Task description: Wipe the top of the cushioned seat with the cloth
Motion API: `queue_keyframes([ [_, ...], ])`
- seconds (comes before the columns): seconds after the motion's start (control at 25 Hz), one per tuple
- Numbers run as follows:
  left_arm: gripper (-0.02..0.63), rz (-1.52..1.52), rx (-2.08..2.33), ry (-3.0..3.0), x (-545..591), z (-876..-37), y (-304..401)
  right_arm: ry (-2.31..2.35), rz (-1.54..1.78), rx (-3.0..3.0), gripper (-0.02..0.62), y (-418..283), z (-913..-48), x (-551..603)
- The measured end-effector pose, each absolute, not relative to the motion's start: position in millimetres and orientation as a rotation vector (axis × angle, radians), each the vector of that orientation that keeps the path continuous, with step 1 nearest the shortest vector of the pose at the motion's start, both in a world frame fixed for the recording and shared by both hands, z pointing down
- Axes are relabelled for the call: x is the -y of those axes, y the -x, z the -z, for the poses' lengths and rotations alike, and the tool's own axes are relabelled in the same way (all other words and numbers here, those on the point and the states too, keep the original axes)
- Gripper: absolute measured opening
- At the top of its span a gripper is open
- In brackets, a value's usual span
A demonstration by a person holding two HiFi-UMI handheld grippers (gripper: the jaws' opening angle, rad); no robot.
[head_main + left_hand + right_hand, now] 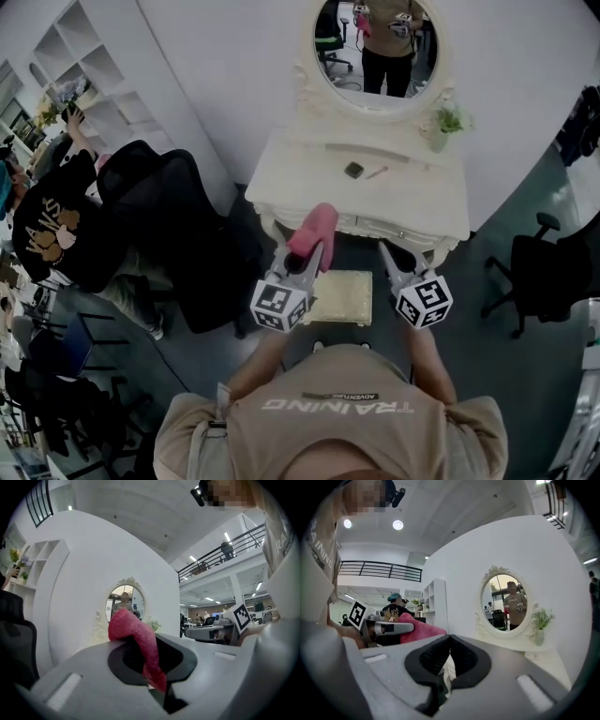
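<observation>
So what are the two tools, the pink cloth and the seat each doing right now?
Left tool: shut on the cloth, held up in the air.
Right tool: shut, empty.
Cloth: bunched up, not touching the seat.
Cushioned seat: bare, nothing touching it.

A bunched pink cloth [314, 234] is held aloft near the square, cream cushioned seat [342, 297].

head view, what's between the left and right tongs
The cushioned seat shows in the gap between the left tongs, shut on the cloth, and the right tongs, lower down, in the head view.
</observation>
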State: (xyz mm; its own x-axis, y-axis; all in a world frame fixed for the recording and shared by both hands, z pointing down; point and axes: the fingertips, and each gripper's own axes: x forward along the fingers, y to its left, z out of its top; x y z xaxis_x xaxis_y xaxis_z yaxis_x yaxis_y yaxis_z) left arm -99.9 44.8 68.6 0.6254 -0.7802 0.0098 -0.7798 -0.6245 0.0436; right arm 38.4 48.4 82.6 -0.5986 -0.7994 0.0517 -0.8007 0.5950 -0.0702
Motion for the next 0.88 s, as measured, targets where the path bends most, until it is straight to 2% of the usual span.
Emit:
queue_keyframes([
  [0.88,0.032,-0.004,1.396,-2.792,-20.6,-78.6,95.5,-1.449,-0.047,2.762,0.004,-56.5,-84.4,-33.8],
])
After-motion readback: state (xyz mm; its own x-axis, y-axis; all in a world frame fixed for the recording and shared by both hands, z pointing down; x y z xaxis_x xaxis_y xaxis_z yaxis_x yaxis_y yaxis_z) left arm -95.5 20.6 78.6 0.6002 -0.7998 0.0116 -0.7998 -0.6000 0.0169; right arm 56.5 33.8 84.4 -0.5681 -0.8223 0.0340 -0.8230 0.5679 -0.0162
